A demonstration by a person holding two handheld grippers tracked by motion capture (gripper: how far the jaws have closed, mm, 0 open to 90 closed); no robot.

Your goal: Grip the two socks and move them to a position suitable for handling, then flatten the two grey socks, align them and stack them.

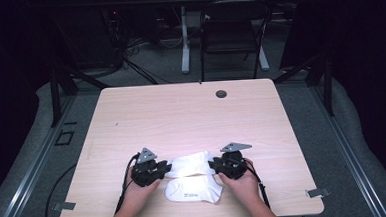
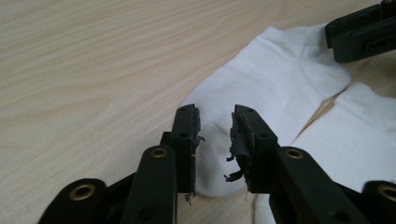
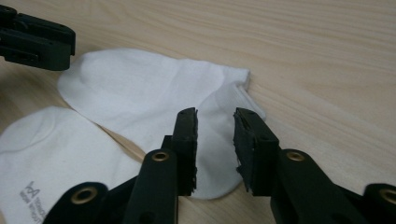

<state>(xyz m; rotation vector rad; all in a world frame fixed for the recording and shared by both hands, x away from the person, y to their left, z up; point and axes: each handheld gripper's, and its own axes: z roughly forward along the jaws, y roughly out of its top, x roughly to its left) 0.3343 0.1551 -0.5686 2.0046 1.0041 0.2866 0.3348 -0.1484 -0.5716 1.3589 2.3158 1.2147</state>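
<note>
Two white ankle socks lie flat near the front of the wooden table [image 1: 181, 114]. The farther sock [image 1: 191, 163] stretches between my two grippers, and the nearer sock [image 1: 193, 189], which has a small grey print, lies just in front of it. My left gripper [image 1: 166, 169] is at the farther sock's left end. In the left gripper view its jaws [image 2: 215, 128] stand apart over that sock [image 2: 280, 79], not pinching it. My right gripper [image 1: 213, 165] is at the right end. Its jaws [image 3: 215, 135] also stand apart above the sock's cuff [image 3: 140, 88].
A round grommet hole [image 1: 221, 93] sits near the table's far edge. A black chair [image 1: 229, 31] and a white table leg stand beyond it. Metal brackets mark the front corners. Bare wood spreads behind the socks.
</note>
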